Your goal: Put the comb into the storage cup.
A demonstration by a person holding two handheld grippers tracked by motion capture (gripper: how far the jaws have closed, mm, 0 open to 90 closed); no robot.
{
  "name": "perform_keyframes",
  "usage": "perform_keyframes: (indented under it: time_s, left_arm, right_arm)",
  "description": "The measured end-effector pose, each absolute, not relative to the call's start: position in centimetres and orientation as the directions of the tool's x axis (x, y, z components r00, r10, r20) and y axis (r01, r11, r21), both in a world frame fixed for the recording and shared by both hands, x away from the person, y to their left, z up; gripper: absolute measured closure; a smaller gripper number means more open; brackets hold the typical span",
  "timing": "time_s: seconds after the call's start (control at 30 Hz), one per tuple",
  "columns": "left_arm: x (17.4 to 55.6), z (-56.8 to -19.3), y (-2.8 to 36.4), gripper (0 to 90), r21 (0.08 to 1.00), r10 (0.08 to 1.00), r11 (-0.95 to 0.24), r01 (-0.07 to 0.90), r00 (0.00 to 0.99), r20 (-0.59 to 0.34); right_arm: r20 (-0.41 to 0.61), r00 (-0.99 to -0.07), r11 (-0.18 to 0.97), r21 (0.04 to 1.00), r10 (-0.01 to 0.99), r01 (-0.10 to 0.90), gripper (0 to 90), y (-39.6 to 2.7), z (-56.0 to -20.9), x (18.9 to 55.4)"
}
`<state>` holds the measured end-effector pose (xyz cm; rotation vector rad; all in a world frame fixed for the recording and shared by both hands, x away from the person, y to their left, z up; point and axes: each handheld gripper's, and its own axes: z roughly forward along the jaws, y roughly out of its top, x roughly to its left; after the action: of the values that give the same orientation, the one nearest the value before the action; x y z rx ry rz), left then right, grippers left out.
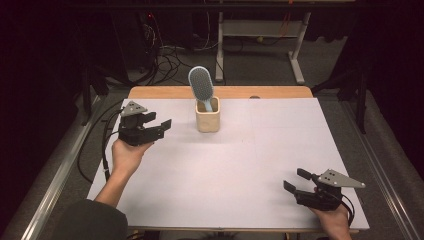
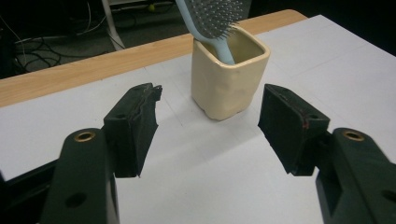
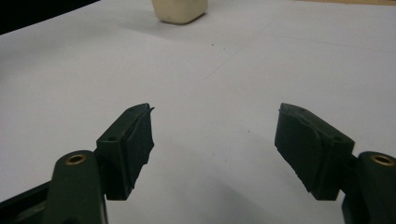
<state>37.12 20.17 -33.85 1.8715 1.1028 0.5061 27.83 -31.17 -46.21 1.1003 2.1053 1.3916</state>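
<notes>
At upper centre we see a glossy cream square ceramic cup [image 1: 207, 120] holding a pale-blue bristled plastic hairbrush [image 1: 201, 85], handle hidden inside; both grippers' [image 1: 159, 126] [image 1: 296, 180] fingers are released.

The hairbrush [image 2: 212, 18] loses the top of its head past the upper edge in the left gripper view, and its handle end is hidden inside the cream cup [image 2: 229, 79]. In the right gripper view only the cup's base shows.

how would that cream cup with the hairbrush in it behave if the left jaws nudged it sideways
The cream cup is squat and flat-based, so it would probably slide on the smooth white table. The hairbrush leans far above the rim, likely making it top-heavy and apt to tip.
</notes>
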Motion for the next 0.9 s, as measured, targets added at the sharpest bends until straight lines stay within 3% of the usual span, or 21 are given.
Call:
perform_keyframes:
  time_s: [0.9]
  left_arm:
    - [35.5, -34.8, 21.9, 36.8, 0.845, 0.86, -0.183, 0.502, 0.498, -0.11]
  right_arm:
    - [0.1, -0.615, 0.198, 0.896, 0.782, 0.398, 28.5, -31.2, -46.2, 27.8]
